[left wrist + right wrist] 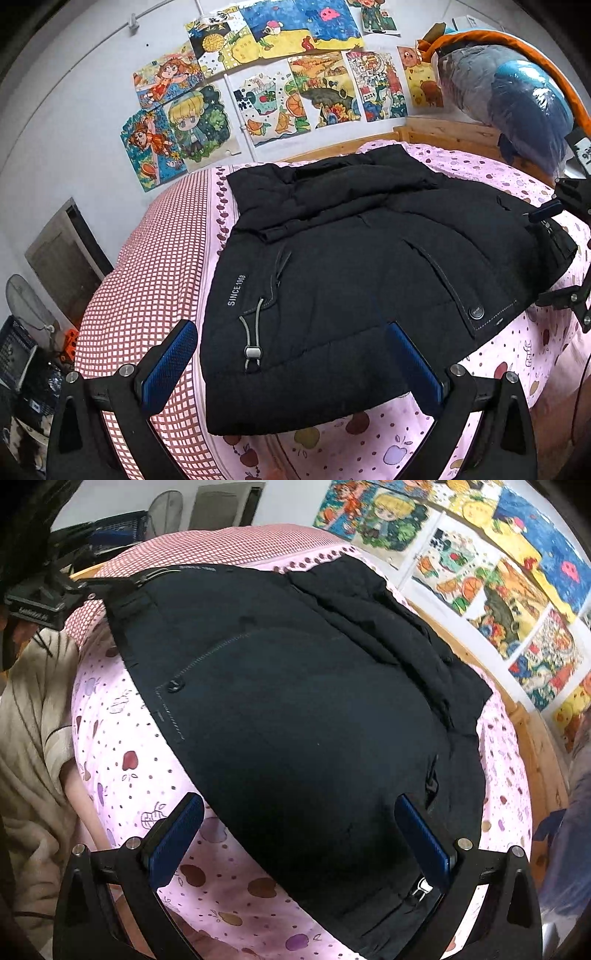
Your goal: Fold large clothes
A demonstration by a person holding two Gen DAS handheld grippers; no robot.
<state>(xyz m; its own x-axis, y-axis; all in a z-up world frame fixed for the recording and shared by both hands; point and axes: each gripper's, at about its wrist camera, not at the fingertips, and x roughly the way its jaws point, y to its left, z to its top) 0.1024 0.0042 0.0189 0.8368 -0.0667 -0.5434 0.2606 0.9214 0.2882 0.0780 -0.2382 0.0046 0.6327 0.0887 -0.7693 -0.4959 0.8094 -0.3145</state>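
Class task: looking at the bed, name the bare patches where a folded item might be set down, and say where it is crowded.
Free: the red checked cover left of the black jacket, and the pink fruit-print sheet along its near edge. Crowded: the bed's middle, under the jacket.

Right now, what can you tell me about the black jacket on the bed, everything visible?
The black jacket is a padded, quilted-looking garment lying flat on the pink fruit-print sheet, a sleeve folded across its upper part. It shows "SINCE 19.." lettering, a grey drawcord with toggle, and a stitched pocket flap with a snap button. Both the left gripper and the right gripper are open, holding nothing.
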